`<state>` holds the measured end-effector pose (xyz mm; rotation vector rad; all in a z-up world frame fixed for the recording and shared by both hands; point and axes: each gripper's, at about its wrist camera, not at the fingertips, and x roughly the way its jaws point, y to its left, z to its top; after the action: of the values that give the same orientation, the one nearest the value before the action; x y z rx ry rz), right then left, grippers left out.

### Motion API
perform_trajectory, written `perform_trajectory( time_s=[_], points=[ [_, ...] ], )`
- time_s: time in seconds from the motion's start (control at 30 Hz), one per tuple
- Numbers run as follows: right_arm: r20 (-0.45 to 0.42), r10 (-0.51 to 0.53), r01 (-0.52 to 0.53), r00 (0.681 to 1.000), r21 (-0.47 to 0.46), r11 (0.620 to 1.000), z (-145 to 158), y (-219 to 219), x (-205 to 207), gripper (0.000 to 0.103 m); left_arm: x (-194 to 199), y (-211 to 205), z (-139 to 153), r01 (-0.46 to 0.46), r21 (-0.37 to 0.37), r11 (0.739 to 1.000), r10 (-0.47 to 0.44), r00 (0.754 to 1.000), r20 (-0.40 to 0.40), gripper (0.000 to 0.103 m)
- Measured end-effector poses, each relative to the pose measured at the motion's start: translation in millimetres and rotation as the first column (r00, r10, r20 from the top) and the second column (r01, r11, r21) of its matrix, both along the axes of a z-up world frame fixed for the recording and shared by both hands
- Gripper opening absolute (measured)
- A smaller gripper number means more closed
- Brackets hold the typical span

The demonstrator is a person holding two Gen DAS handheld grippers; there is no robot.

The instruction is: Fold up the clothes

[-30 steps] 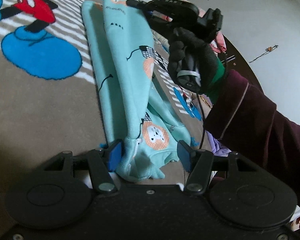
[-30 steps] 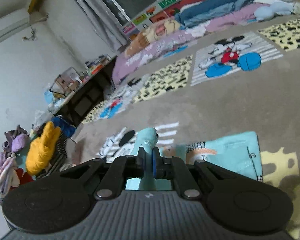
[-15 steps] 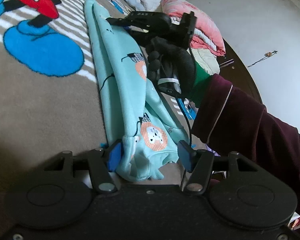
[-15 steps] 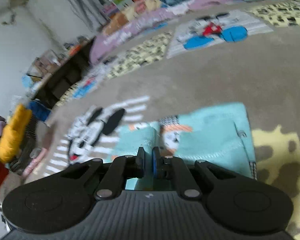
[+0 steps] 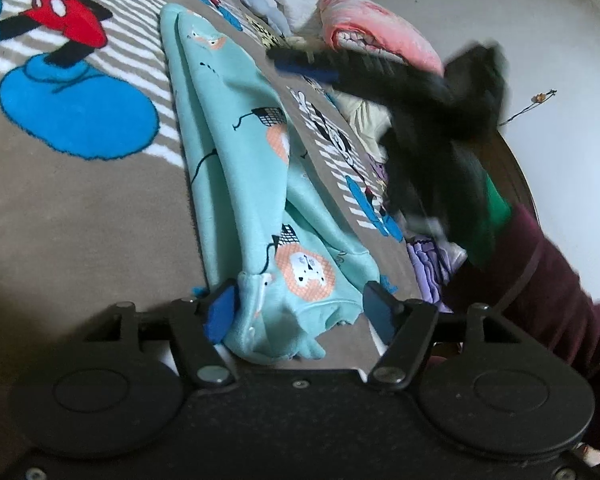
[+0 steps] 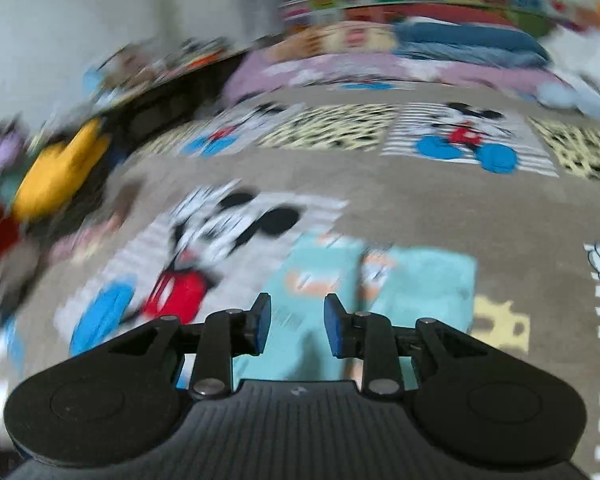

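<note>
Both claws have just been opening: left claw (image 5: 300, 312) straddles the teal garment's (image 5: 236, 148) hem, right claw (image 6: 294, 322) empty.

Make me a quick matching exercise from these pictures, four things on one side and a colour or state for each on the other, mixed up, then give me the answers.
Things:
1. folded sweatshirt
2. left tool
3. right tool
4. rolled blanket

Colour or state:
A. pink
B. open with nothing between its pads, blurred
C. light teal with orange animal prints
D. open around the sweatshirt's near end

Pairs: 1-C, 2-D, 3-B, 4-A
</note>
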<state>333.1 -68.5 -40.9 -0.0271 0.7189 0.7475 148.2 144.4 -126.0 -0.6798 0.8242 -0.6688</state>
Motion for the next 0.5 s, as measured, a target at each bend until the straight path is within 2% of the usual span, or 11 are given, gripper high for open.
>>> perform_trajectory(
  time_s=[0.1, 0.2, 0.3, 0.37, 0.43, 0.5],
  points=[
    [0.023, 0.08, -0.078, 0.997, -0.089, 0.993, -9, 7, -37, 0.029, -1, -2, 1, -0.002, 0.018, 1.0, 0.002, 1.0, 0.009, 0.07],
    [-0.013, 0.048, -0.05, 0.999, -0.156, 0.987, -36, 12, -43, 0.03, -2, -10, 4, -0.003, 0.045, 0.999, 0.002, 1.0, 0.021, 0.07],
    [-0.032, 0.014, -0.017, 0.999, -0.116, 0.993, -41, 9, -39, 0.03, -3, -9, 5, -0.007, 0.051, 0.999, 0.005, 1.0, 0.023, 0.071],
    [0.001, 0.024, -0.024, 1.0, -0.155, 0.988, -33, 15, -45, 0.031, -1, -10, 6, -0.004, 0.066, 0.998, 0.003, 1.0, 0.024, 0.071],
    [0.016, 0.03, -0.027, 0.999, -0.146, 0.989, -24, 12, -52, 0.032, -4, -12, 13, -0.001, 0.102, 0.995, -0.003, 0.999, 0.035, 0.071],
    [0.024, 0.021, -0.018, 1.0, -0.101, 0.995, -14, 1, -61, 0.033, -11, -13, 24, 0.0, 0.156, 0.988, -0.012, 0.997, 0.077, 0.071]
  ],
)
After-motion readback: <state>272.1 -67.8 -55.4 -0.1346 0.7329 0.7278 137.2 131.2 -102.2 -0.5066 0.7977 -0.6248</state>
